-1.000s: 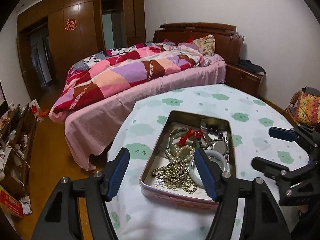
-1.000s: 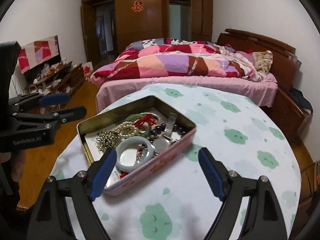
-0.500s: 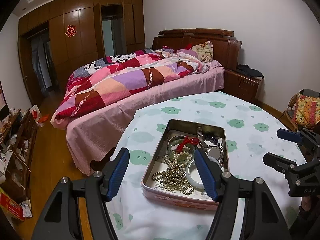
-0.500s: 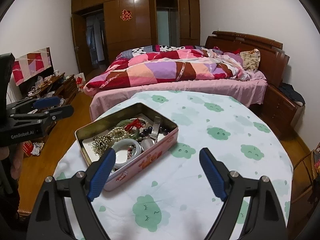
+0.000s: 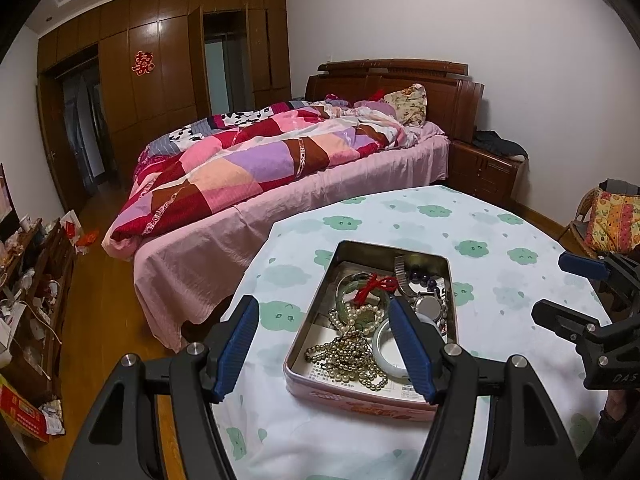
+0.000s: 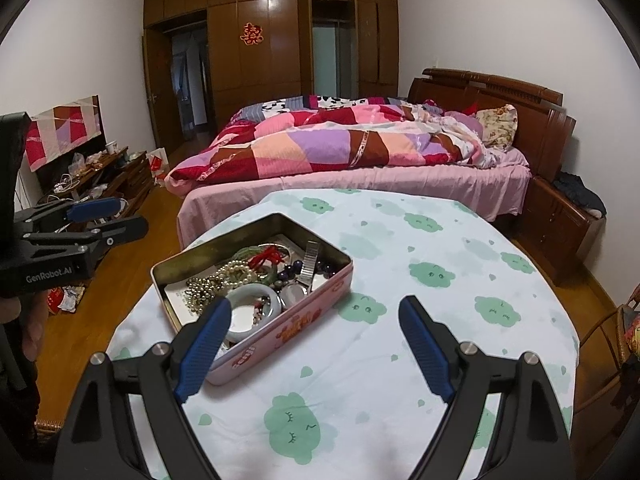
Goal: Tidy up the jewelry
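A pink metal tin (image 5: 360,402) (image 6: 296,322) stands open on the round table. It holds a tangle of pearl and bead necklaces (image 5: 352,350) (image 6: 218,276), a pale jade bangle (image 5: 386,346) (image 6: 256,300), a red cord (image 5: 374,284) (image 6: 268,258), a watch (image 5: 426,304) (image 6: 308,266) and dark beads. My left gripper (image 5: 324,350) is open and empty, held above the tin's near left side. My right gripper (image 6: 314,346) is open and empty, above the cloth to the right of the tin. Each gripper shows in the other's view, the right (image 5: 576,292) and the left (image 6: 104,220).
The table (image 6: 440,280) has a white cloth with green cloud prints. A bed with a patchwork quilt (image 5: 280,160) stands behind it. A nightstand (image 6: 560,224) is at the right, a cluttered low cabinet (image 6: 100,176) at the left, and a wicker chair (image 5: 608,216) at the far right.
Both grippers have pulled back and risen from the tin, which now looks smaller and farther away. Both stay open and empty. The jewelry has not moved.
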